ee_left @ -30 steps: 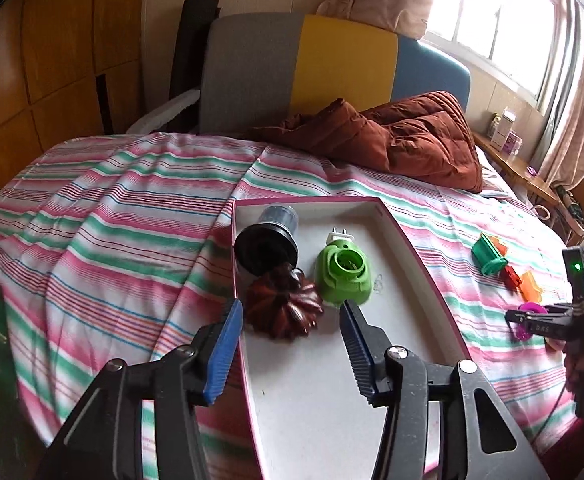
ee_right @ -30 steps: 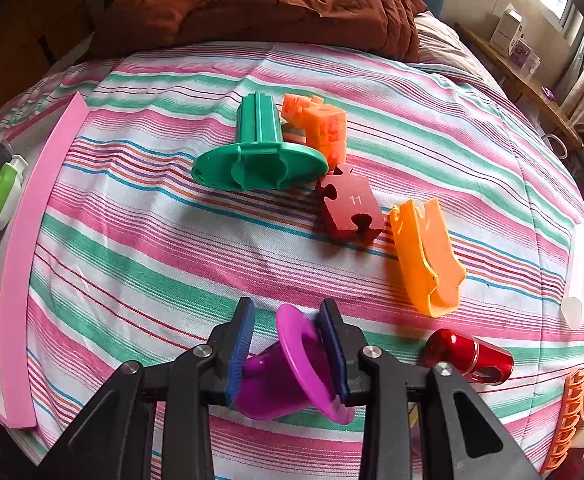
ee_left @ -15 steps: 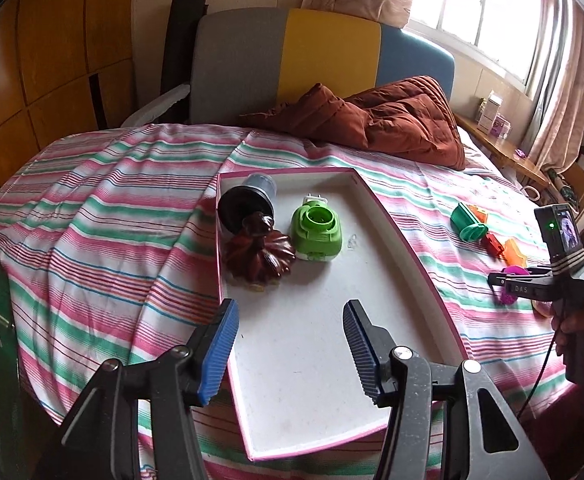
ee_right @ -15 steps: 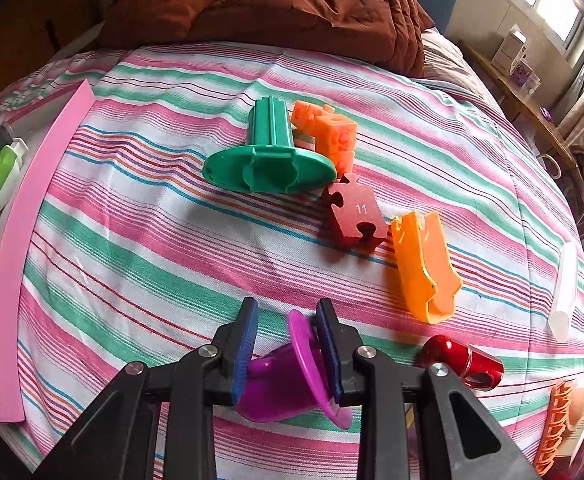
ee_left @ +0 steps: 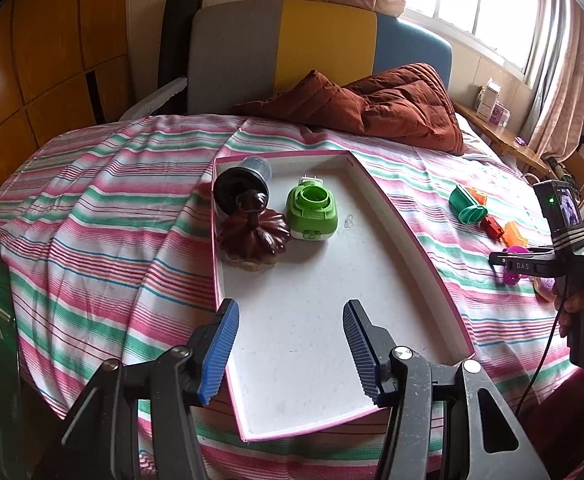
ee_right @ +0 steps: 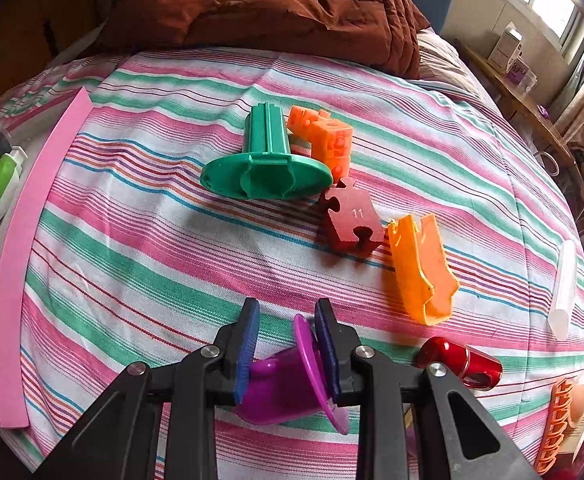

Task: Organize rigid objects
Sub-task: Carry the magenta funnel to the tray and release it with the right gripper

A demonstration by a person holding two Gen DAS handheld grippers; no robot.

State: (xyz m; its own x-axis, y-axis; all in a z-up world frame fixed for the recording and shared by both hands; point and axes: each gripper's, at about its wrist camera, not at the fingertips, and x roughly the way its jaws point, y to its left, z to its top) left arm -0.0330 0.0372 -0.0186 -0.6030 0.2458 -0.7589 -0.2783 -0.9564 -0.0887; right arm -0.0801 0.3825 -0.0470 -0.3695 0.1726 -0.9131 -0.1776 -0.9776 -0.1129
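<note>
A pink-rimmed white tray [ee_left: 412,236] lies on the striped bed. In it are a dark brown pumpkin-shaped piece [ee_left: 251,236], a green plug-in device [ee_left: 312,212] and a black-capped jar [ee_left: 243,184]. My left gripper [ee_left: 289,306] hovers open over the tray's near end, with nothing between its fingers. To the right of the tray, my right gripper [ee_right: 287,308] is shut on a purple flanged piece [ee_right: 279,380], low over the bed. Beyond it lie a green spool [ee_right: 267,164], an orange block [ee_right: 324,140], a red puzzle piece [ee_right: 352,216] and an orange clip [ee_right: 420,268].
A red metal cylinder [ee_right: 460,360], a white tube [ee_right: 564,288] and an orange comb-like piece [ee_right: 552,432] lie near the bed's right edge. A brown quilt [ee_left: 372,100] is heaped at the far end. A hand [ee_left: 580,312] holds the right gripper's handle.
The left gripper has drawn back from the tray's far end, so more of the tray shows. The right jaws have narrowed onto the purple piece, and its flange now stands more upright.
</note>
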